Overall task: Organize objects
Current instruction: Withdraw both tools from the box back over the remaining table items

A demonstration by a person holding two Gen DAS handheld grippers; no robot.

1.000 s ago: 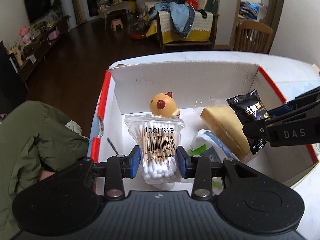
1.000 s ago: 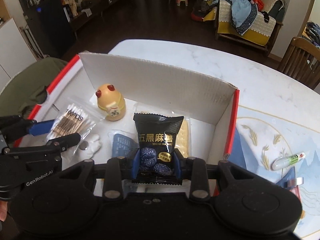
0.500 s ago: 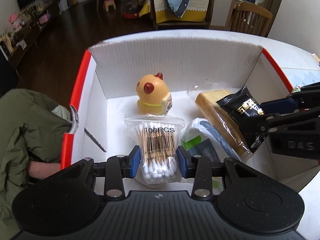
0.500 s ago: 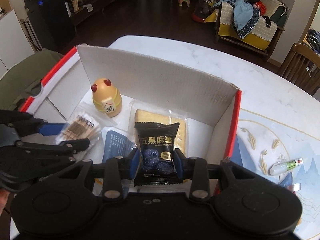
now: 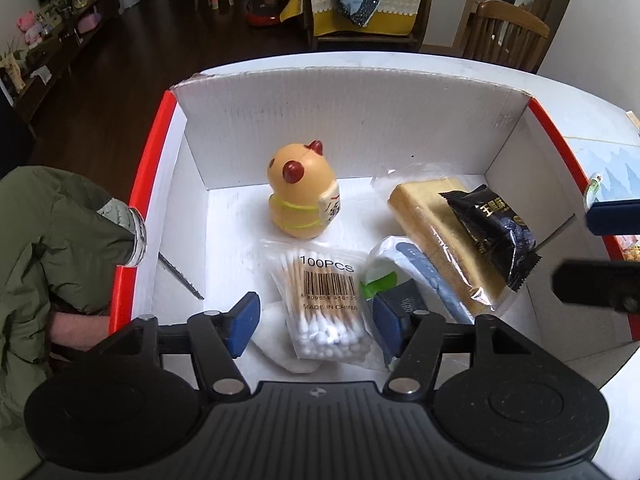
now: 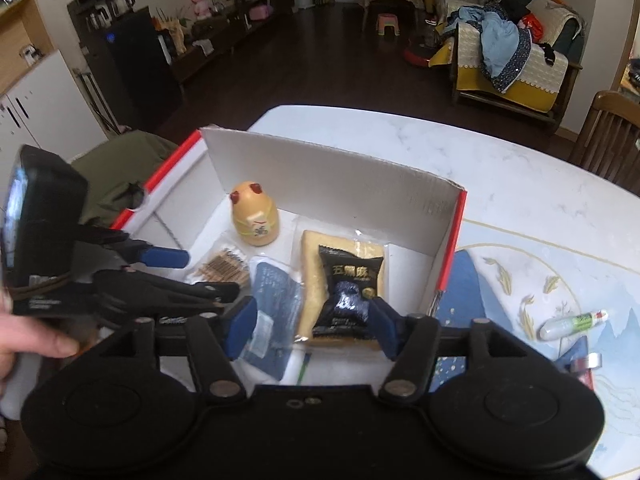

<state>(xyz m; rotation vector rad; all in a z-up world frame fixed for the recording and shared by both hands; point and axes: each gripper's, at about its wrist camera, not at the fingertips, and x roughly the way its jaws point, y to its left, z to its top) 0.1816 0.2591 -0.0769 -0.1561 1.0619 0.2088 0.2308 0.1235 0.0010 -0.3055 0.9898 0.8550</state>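
— Where are the two packets?

— Both lie in the white box (image 5: pixel 352 120). The bag of cotton swabs (image 5: pixel 326 304) rests on the box floor between the pads of my left gripper (image 5: pixel 316 326); its jaws have just been opening and now stand apart from the bag on both sides. The black snack packet (image 6: pixel 348 292) lies on top of a wrapped cake slice (image 6: pixel 320 280). My right gripper (image 6: pixel 312 324) has just been opening too, and its pads stand clear of the packet.

— What crowds them?

— A yellow chick toy (image 5: pixel 304 196) stands upright just behind the swabs. A blue pouch (image 6: pixel 272 300) lies between swabs and cake. Outside the box, a small tube (image 6: pixel 572 322) lies on the table mat (image 6: pixel 540 280), well apart.
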